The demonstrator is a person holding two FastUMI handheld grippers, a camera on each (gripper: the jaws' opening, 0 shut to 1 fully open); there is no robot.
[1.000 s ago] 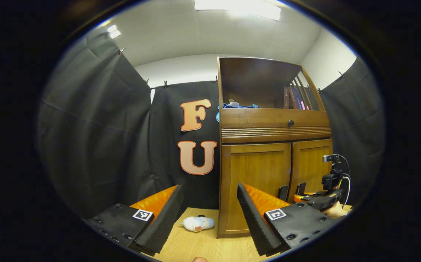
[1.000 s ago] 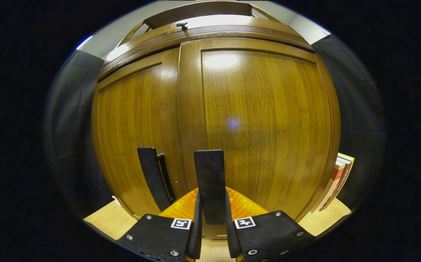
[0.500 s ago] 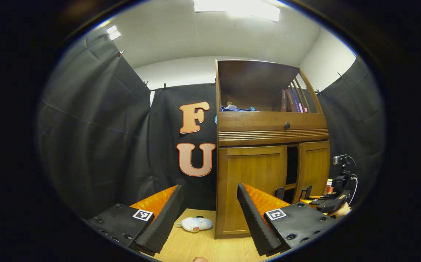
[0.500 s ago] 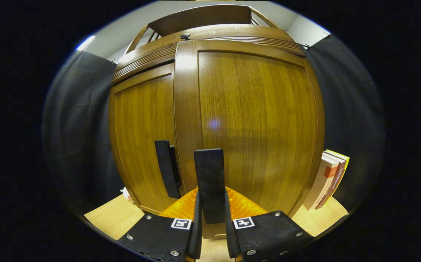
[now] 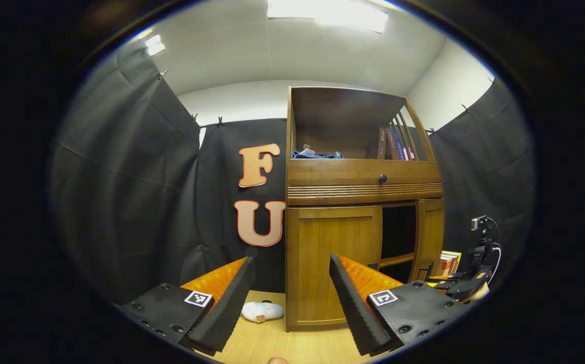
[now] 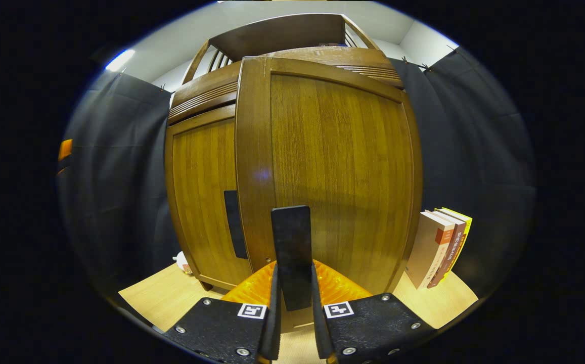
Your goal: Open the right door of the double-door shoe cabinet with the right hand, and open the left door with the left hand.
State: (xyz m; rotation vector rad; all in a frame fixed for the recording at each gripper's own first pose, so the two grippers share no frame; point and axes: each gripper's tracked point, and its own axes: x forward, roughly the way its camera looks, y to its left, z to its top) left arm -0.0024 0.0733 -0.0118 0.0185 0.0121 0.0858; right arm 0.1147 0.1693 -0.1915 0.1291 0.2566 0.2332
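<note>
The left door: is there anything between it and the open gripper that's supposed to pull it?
Nothing visible blocks it. The left gripper is open, facing the closed left door across bare tabletop. The small plush toy lies off to one side, beside the cabinet.

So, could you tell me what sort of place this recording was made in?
Probably a staged recording booth, not a real home: black cloth hangs clipped around a wooden shoe cabinet, which stands on a light wood tabletop under a ceiling light panel.

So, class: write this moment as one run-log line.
right door: partly open | right gripper: shut on right door handle | left door: closed | left gripper: open, apart from cabinet
</note>
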